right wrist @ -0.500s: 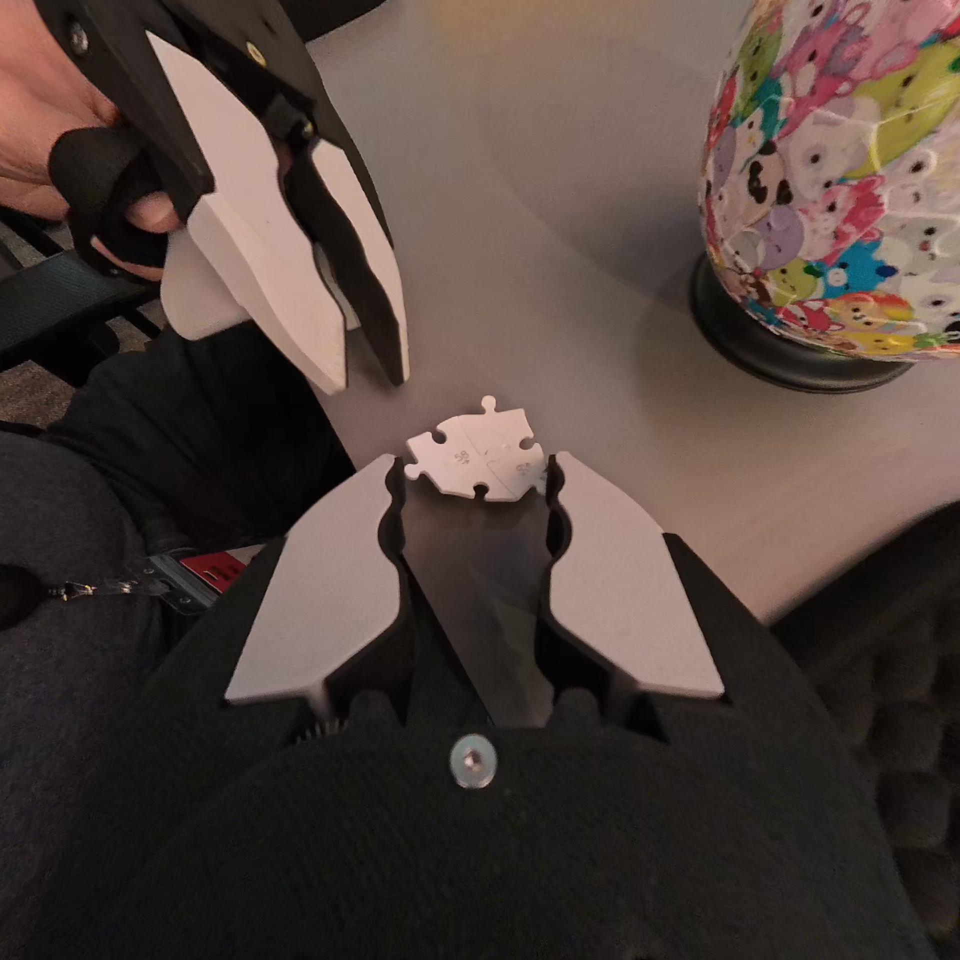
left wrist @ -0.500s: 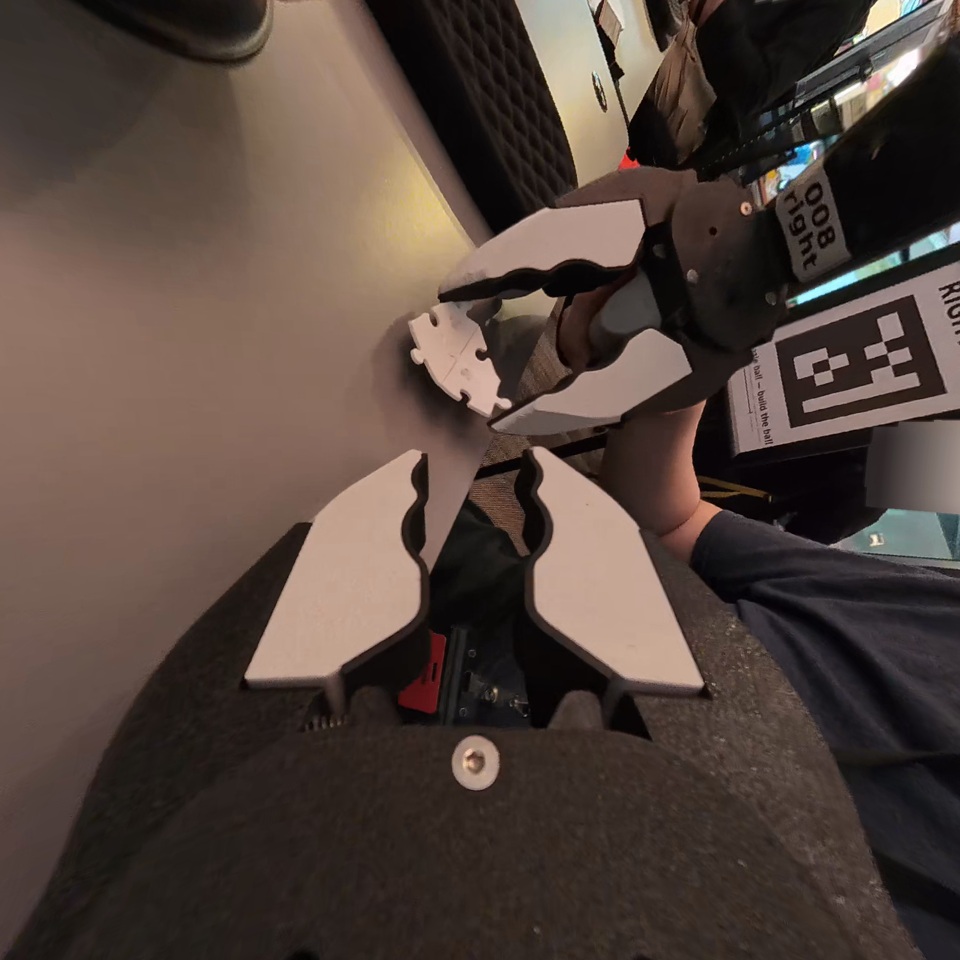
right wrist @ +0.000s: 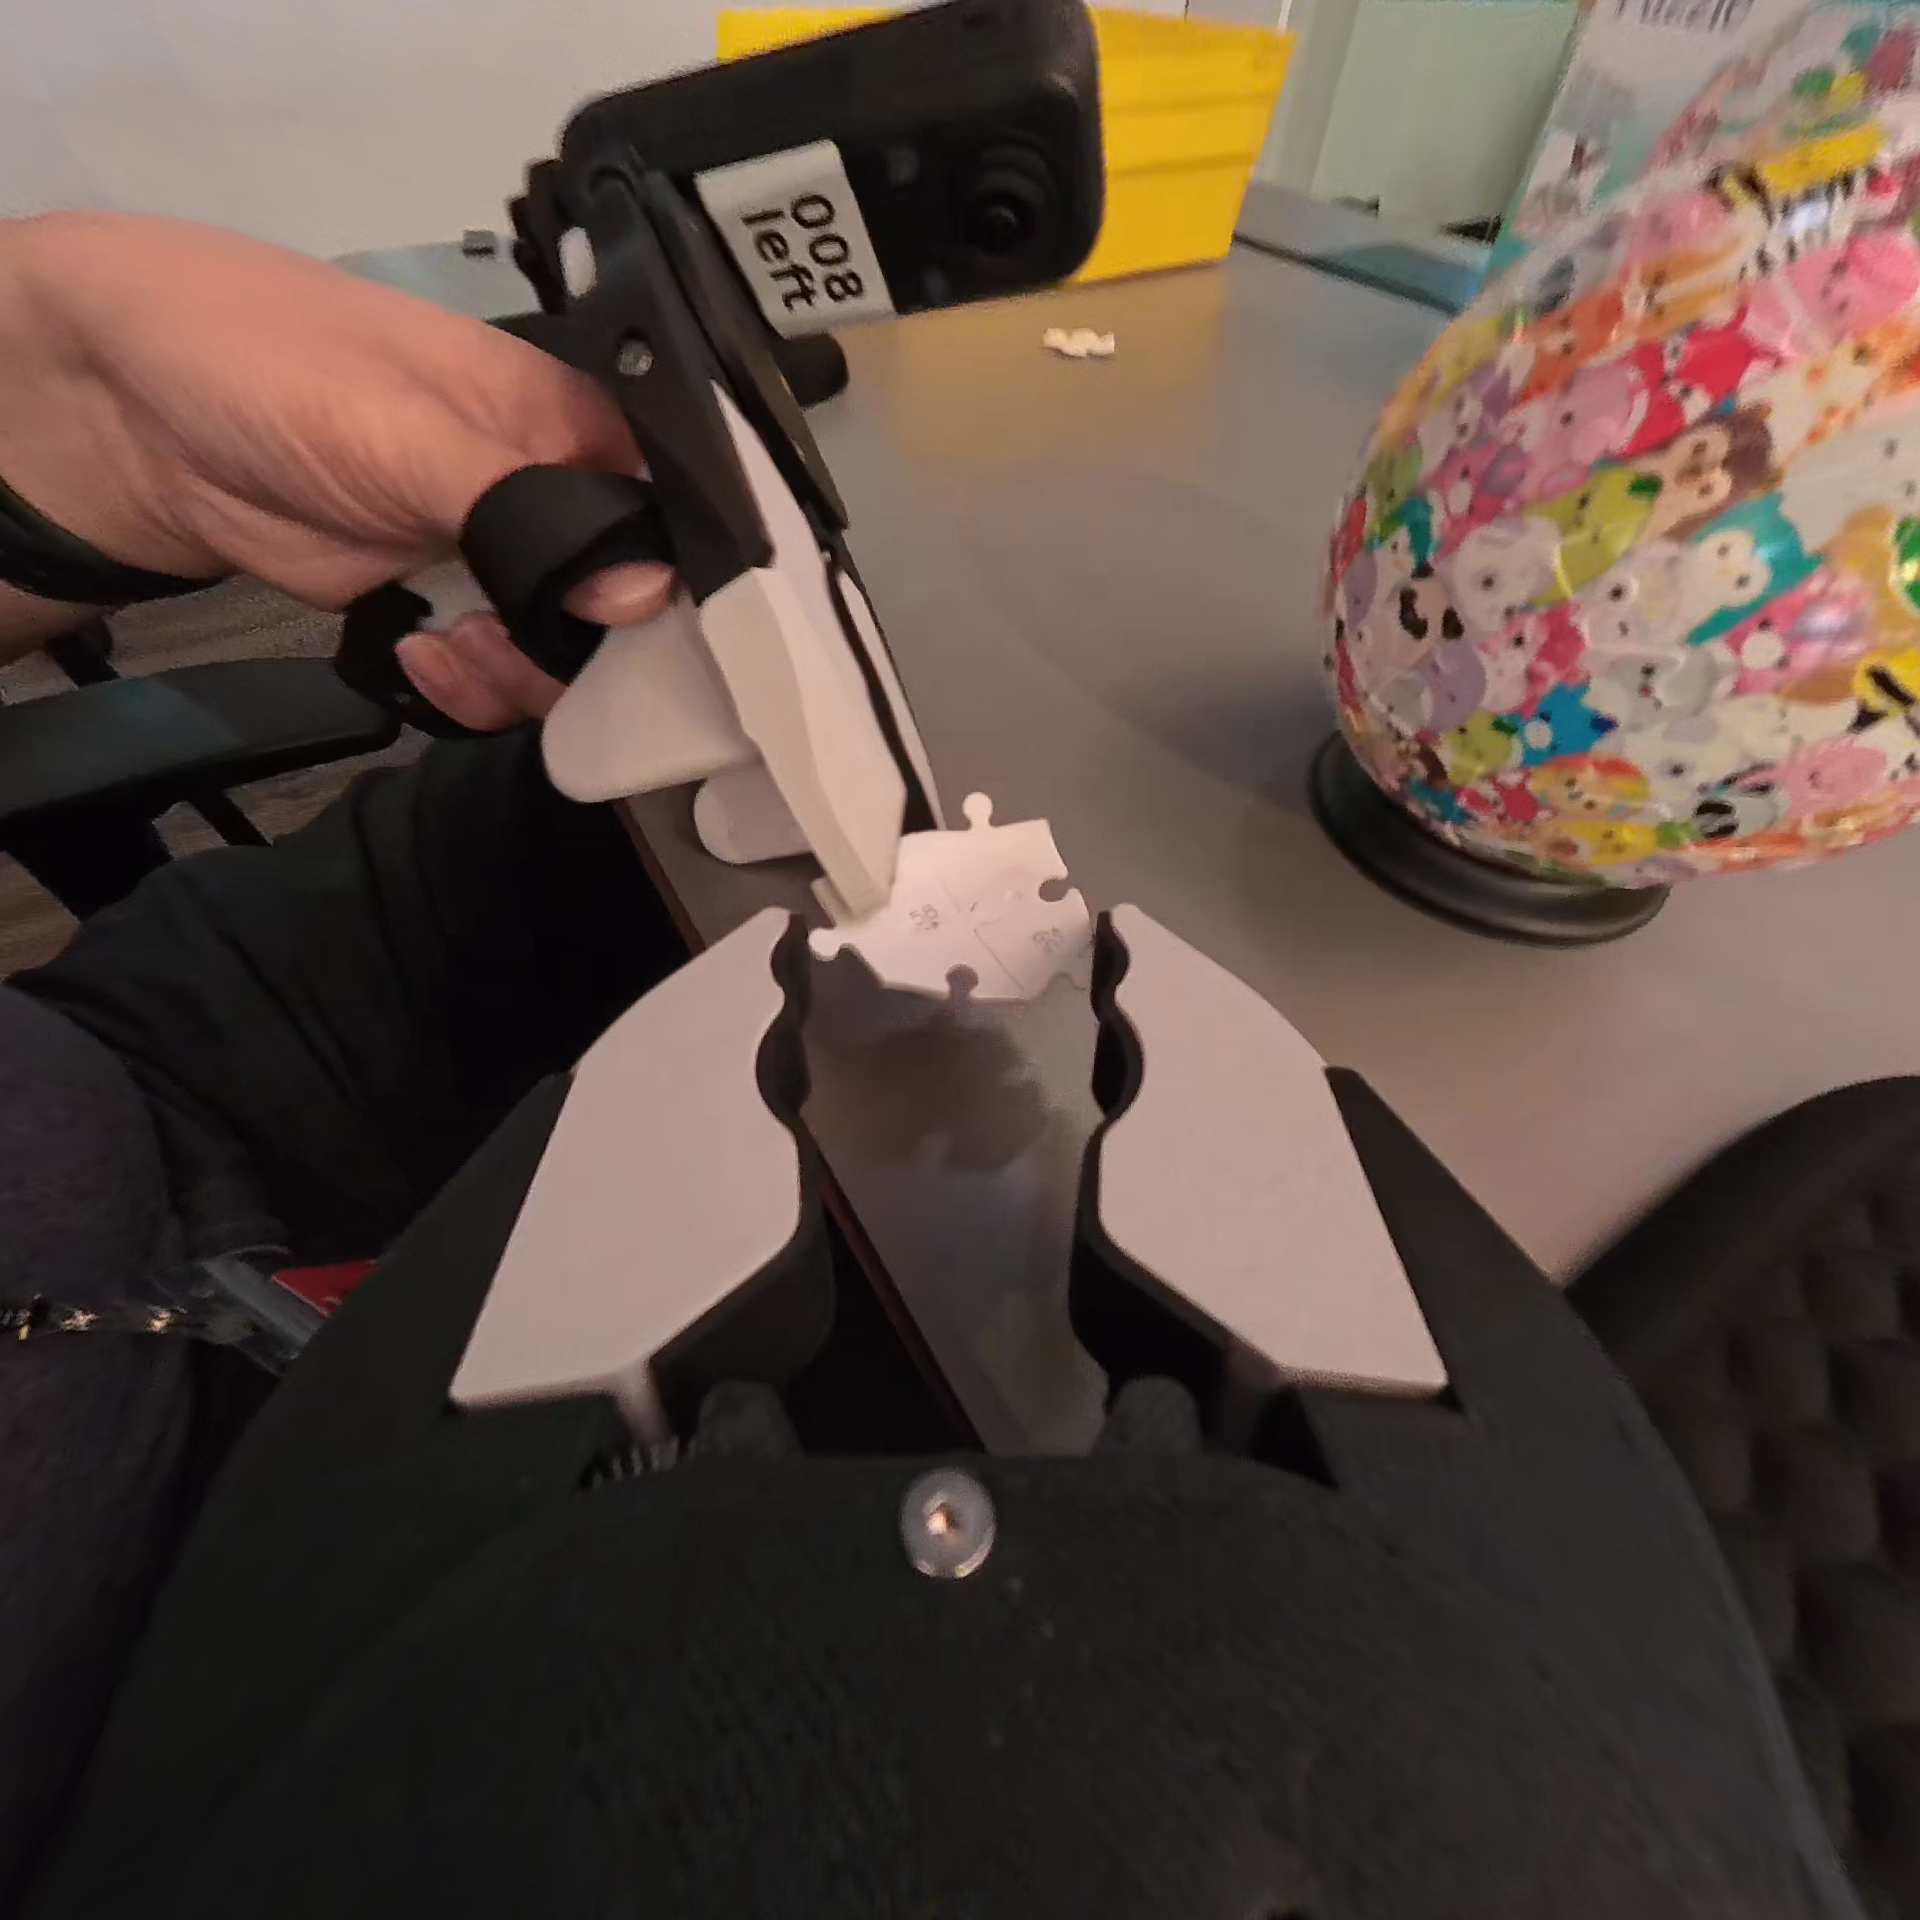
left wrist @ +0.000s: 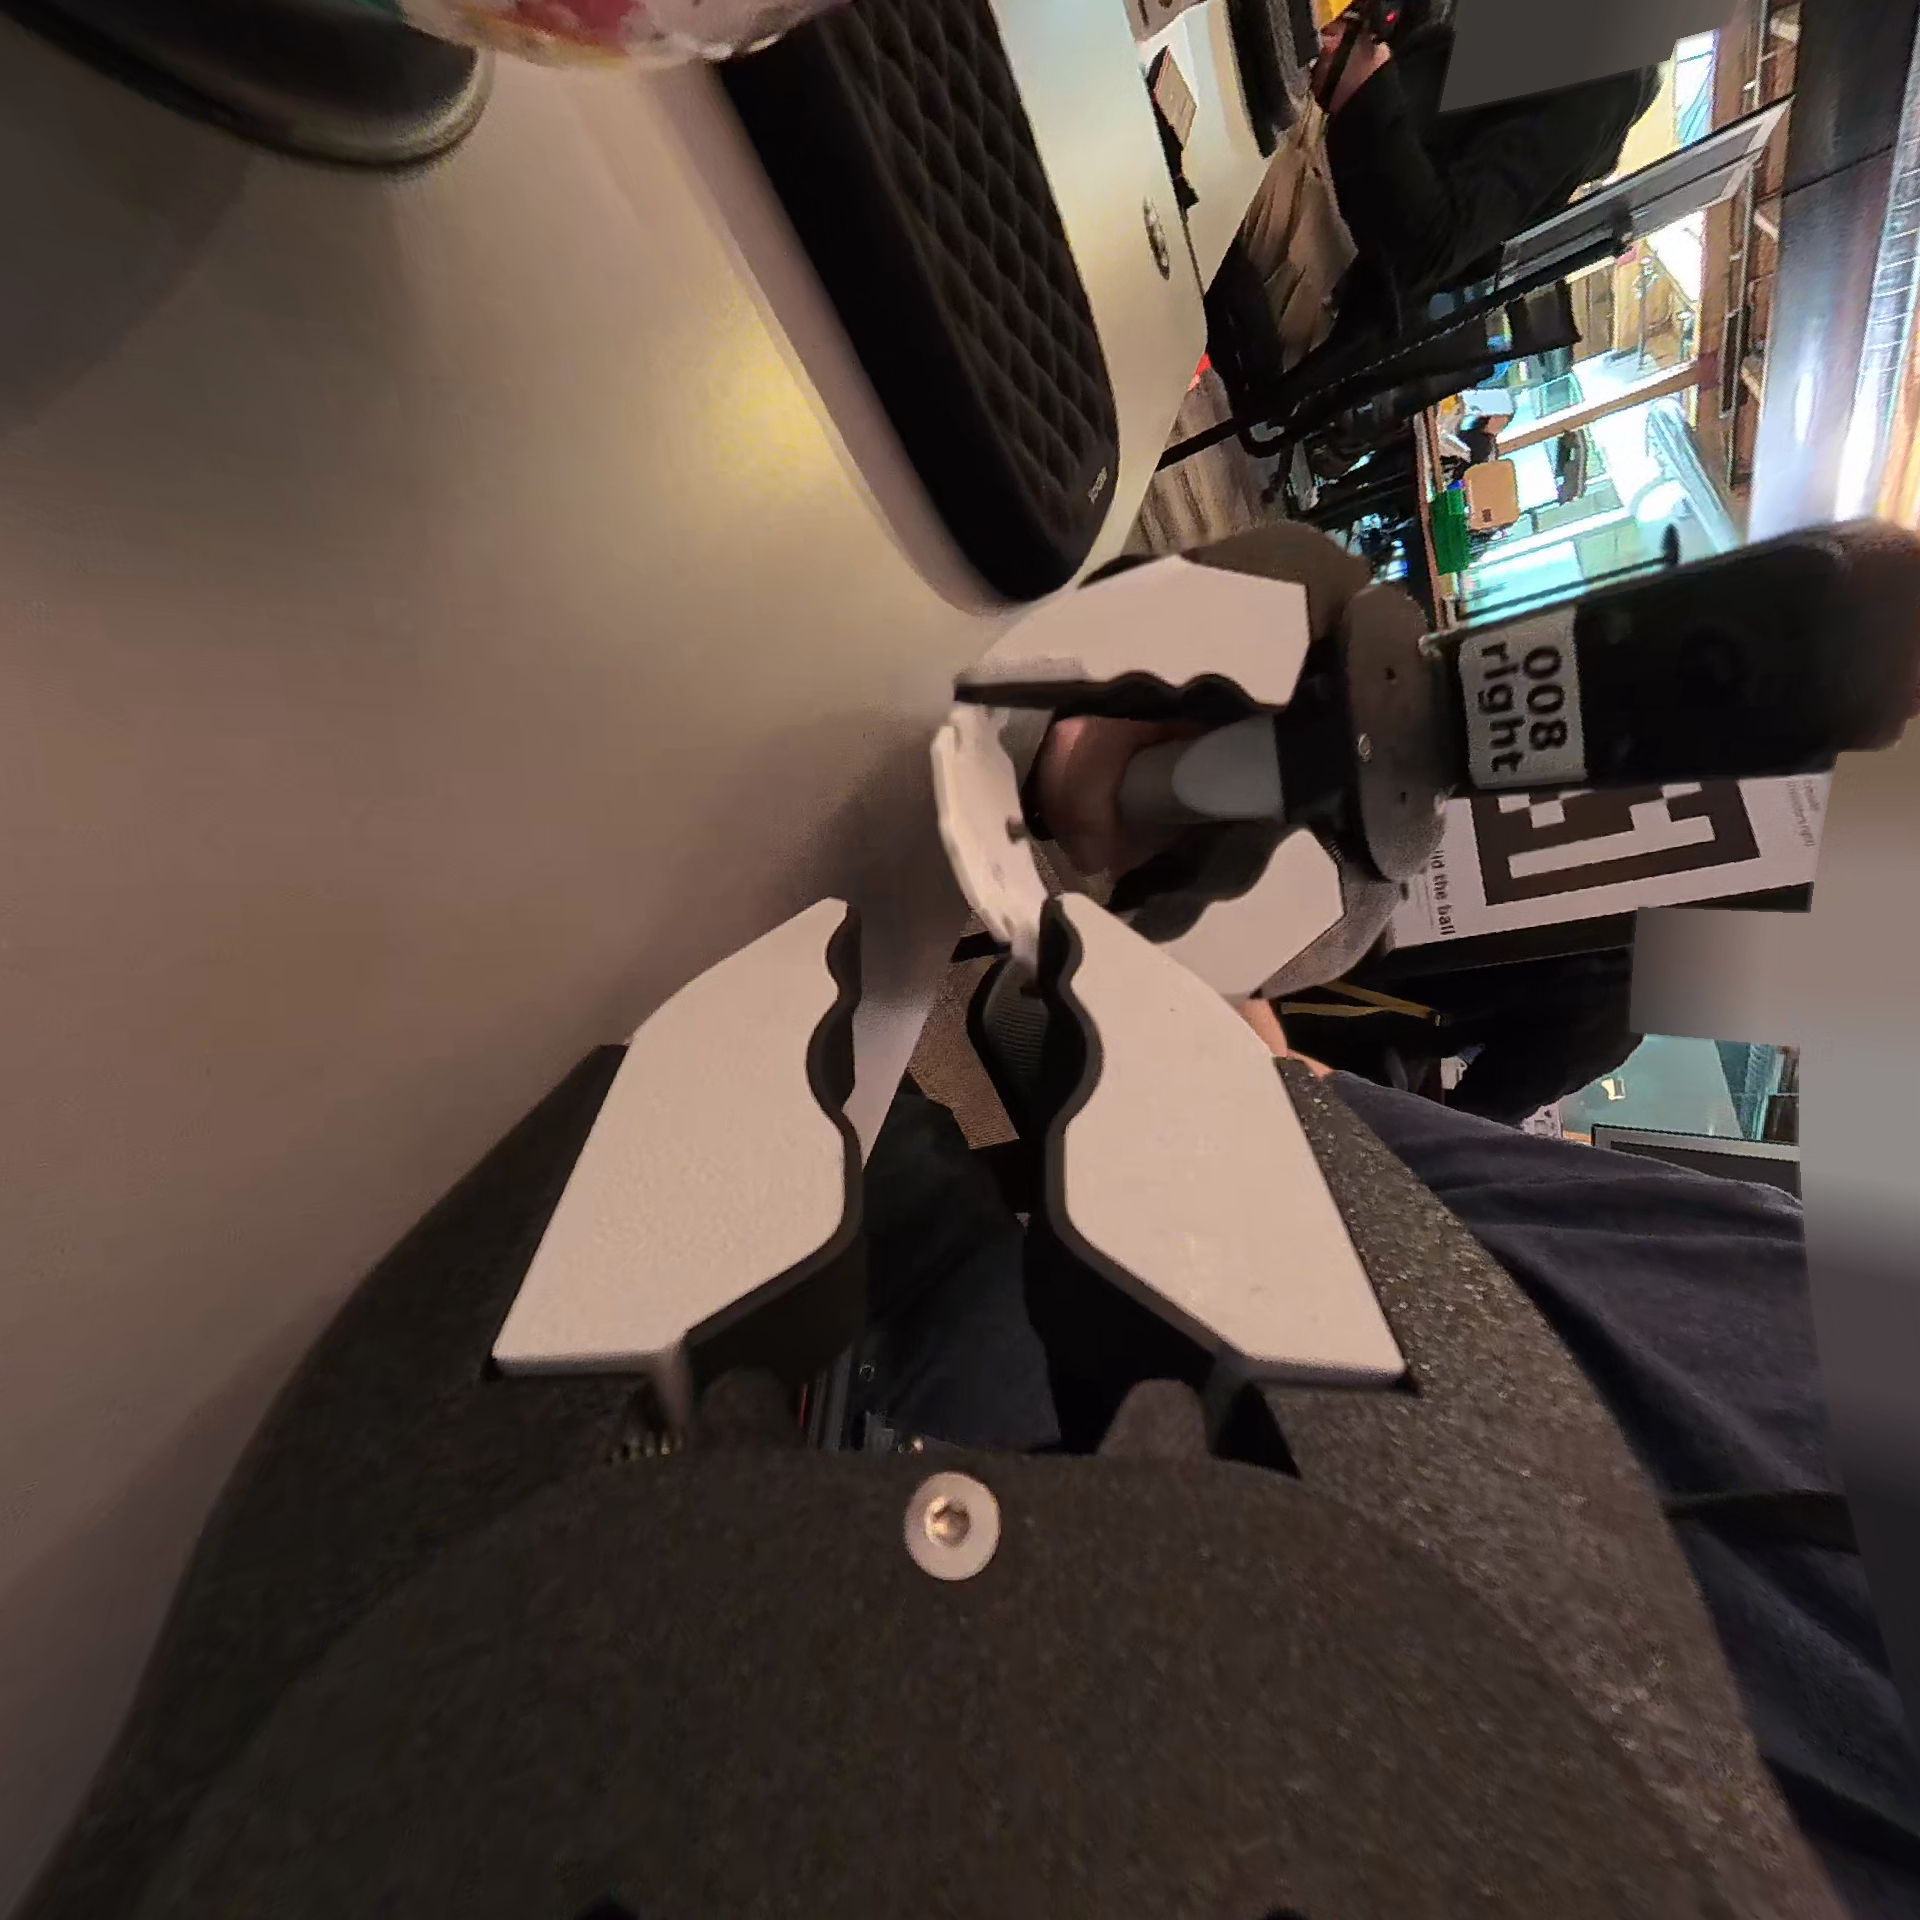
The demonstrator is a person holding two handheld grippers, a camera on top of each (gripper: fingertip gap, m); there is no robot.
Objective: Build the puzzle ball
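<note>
Matte table, knobbed pieces (joined)

Grey table: puzzle ball on stand, loose white piece.

Each camera sits just behind its own jaws, close above the counter, the left wrist view rolled sideways facing the right gripper at 1 o'clock, the right wrist view level facing the left gripper at 11 o'clock, both sharing the white puzzle piece
</note>
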